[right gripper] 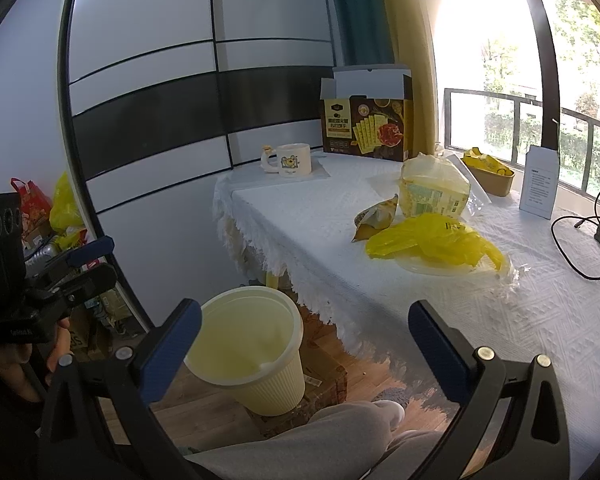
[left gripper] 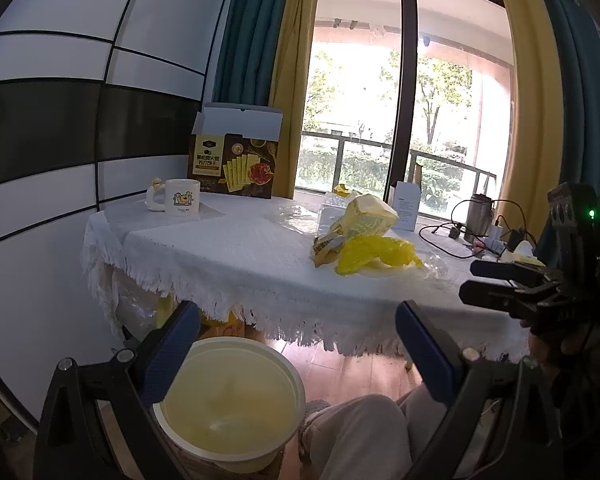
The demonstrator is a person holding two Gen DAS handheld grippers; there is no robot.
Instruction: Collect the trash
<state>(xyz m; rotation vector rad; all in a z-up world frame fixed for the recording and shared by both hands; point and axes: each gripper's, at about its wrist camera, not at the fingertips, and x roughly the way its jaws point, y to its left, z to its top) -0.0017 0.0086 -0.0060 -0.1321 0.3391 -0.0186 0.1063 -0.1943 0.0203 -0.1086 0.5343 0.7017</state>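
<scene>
A pile of trash lies on the white-clothed table [right gripper: 308, 216]: a crumpled yellow plastic bag [right gripper: 432, 240] [left gripper: 376, 256], a torn snack wrapper [right gripper: 376, 220] [left gripper: 327, 249] and a pale yellow food package [right gripper: 434, 194] [left gripper: 370, 216]. On the floor by the table's near edge stands a pale yellow bin [right gripper: 248, 344] [left gripper: 232, 400], with nothing visible in it. My left gripper [left gripper: 300, 352] is open above the bin, short of the table. My right gripper [right gripper: 306, 352] is open too, holding nothing, between the bin and the trash pile. Each gripper shows in the other's view: the right gripper [left gripper: 488, 282] and the left gripper [right gripper: 92, 268].
A cracker box [right gripper: 366, 128] and a cartoon mug [right gripper: 294, 160] stand at the table's far end. A brown tub [right gripper: 490, 178], a white card [right gripper: 538, 188] and cables [right gripper: 580, 240] sit by the window. A steel flask [left gripper: 478, 216] stands there. A person's grey-trousered leg [right gripper: 320, 440] is below. Bags [right gripper: 64, 208] are heaped on the floor.
</scene>
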